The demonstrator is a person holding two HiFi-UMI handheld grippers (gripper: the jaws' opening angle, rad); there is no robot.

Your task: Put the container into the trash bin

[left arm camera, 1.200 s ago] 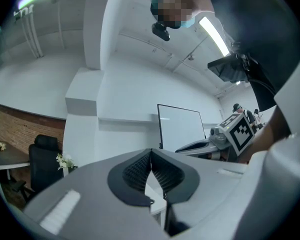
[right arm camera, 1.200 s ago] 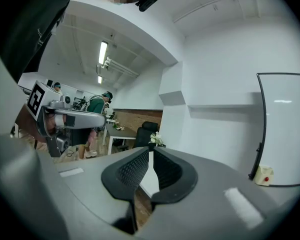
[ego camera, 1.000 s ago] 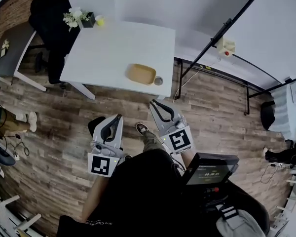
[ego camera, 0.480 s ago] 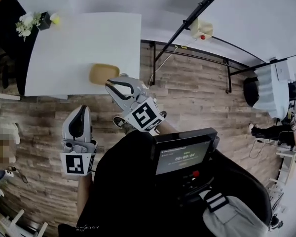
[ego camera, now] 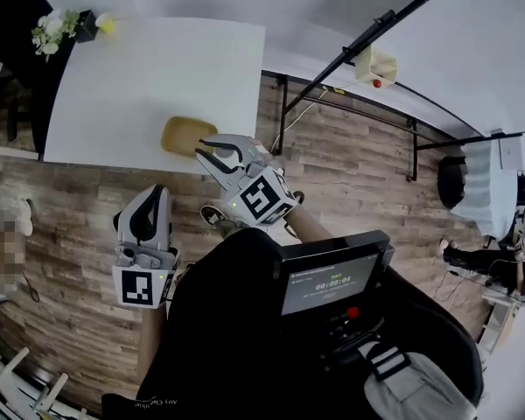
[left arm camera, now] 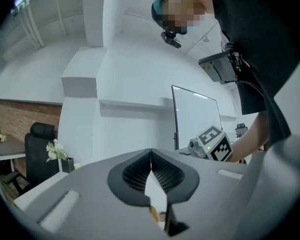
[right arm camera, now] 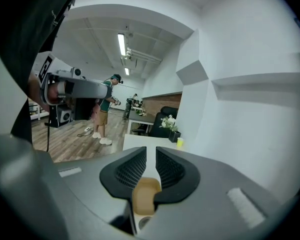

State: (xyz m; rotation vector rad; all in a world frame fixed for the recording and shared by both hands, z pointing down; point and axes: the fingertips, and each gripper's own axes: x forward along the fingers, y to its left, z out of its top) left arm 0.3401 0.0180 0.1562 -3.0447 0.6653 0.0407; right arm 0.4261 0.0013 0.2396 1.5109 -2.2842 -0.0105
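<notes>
The container [ego camera: 180,135] is a shallow tan tray lying near the front edge of the white table [ego camera: 114,77]. My right gripper [ego camera: 212,150] reaches over that edge with its tips at the tray's near right corner. Its jaws are opening and nothing is pressed between the pads. In the right gripper view the container [right arm camera: 145,194] shows through the gap of the right gripper [right arm camera: 150,156], just ahead. My left gripper [ego camera: 145,220] hangs over the wooden floor short of the table. Seen from its own camera, the left gripper [left arm camera: 150,153] is shut and empty. No trash bin is in view.
A potted plant [ego camera: 58,24] and a yellow cup [ego camera: 108,24] stand at the table's far corner, beside a black chair [ego camera: 7,14]. A black metal frame [ego camera: 350,55] runs along the wall to the right. A small round thing [right arm camera: 142,222] lies by the tray. People stand in the distance [right arm camera: 106,111].
My right gripper has gone forward from over the floor to the tray at the table's edge, and its jaws have spread. The left gripper has also moved toward the table.
</notes>
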